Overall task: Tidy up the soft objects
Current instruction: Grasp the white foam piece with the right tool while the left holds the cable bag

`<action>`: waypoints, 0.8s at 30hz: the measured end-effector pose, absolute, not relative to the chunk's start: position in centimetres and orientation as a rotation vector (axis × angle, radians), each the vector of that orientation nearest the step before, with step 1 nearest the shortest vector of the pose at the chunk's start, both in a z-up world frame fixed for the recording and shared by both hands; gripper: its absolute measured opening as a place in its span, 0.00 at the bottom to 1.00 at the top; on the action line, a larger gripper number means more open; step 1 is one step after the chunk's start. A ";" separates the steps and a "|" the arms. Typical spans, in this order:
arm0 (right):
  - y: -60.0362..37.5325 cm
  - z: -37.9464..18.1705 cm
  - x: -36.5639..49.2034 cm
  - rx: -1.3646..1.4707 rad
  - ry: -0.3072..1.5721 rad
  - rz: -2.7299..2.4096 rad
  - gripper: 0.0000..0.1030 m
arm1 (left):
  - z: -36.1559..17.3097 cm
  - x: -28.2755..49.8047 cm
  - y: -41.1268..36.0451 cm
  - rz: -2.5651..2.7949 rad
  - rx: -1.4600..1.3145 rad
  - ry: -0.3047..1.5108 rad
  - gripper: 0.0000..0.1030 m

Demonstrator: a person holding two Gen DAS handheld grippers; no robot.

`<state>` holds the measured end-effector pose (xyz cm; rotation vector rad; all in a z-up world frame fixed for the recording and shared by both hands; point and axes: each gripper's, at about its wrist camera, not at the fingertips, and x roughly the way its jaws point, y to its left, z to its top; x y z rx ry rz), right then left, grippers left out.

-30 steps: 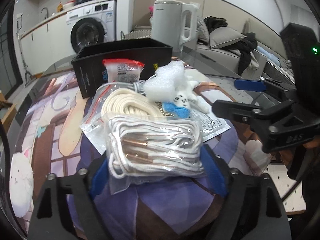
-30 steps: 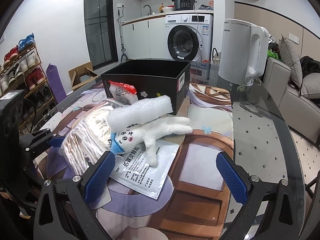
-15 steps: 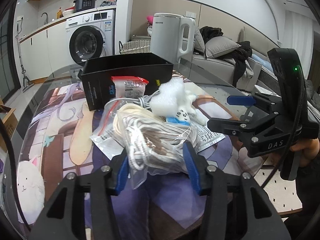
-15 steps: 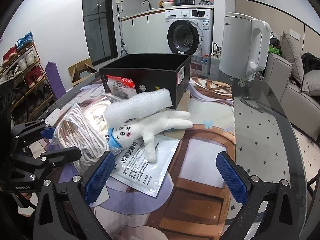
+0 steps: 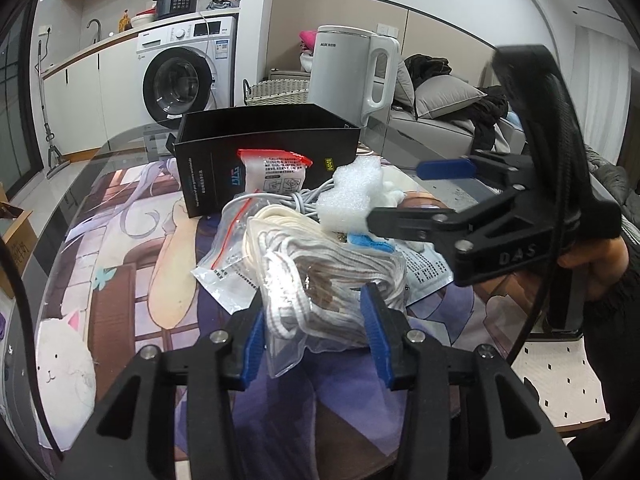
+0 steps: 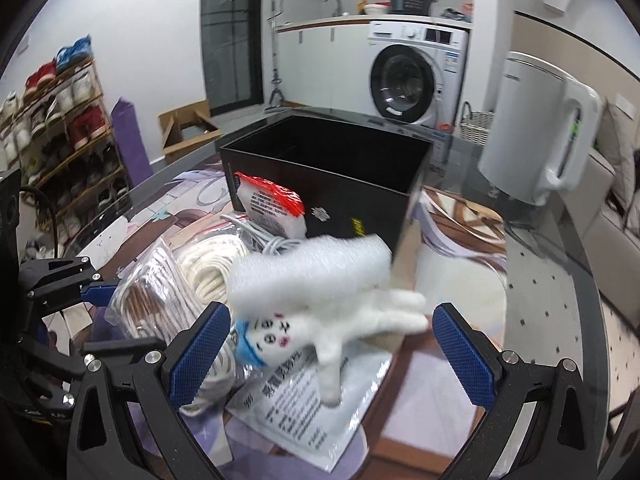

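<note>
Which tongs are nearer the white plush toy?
Right. The right tongs stand open around the plush toy; the left tongs grip the bagged rope beside it.

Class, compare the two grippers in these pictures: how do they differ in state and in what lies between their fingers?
The left gripper is closed on the clear bag of white cord; the right gripper holds nothing. The left one's jaws stand narrow, the right one's wide, either side of the white plush toy without touching it. Both have black frames and blue pads.

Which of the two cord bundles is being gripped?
The bagged white cord, pinched between the left gripper's blue pads. The cream coil behind it lies untouched, nearer the black box.
</note>
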<state>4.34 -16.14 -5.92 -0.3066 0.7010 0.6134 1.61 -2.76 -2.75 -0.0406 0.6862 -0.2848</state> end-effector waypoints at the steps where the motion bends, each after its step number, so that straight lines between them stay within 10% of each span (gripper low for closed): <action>1: -15.7 -5.9 4.7 -0.321 0.707 0.633 1.00 | -2.8 1.6 -2.8 -0.285 -0.040 0.686 0.42; 14: -13.6 -6.9 7.1 -0.363 0.752 0.733 0.88 | -2.8 1.5 -2.6 -0.281 -0.042 0.694 0.49; 24: -17.9 -4.3 3.4 -0.234 0.663 0.705 0.88 | -2.4 1.3 -1.6 -0.245 -0.085 0.674 0.89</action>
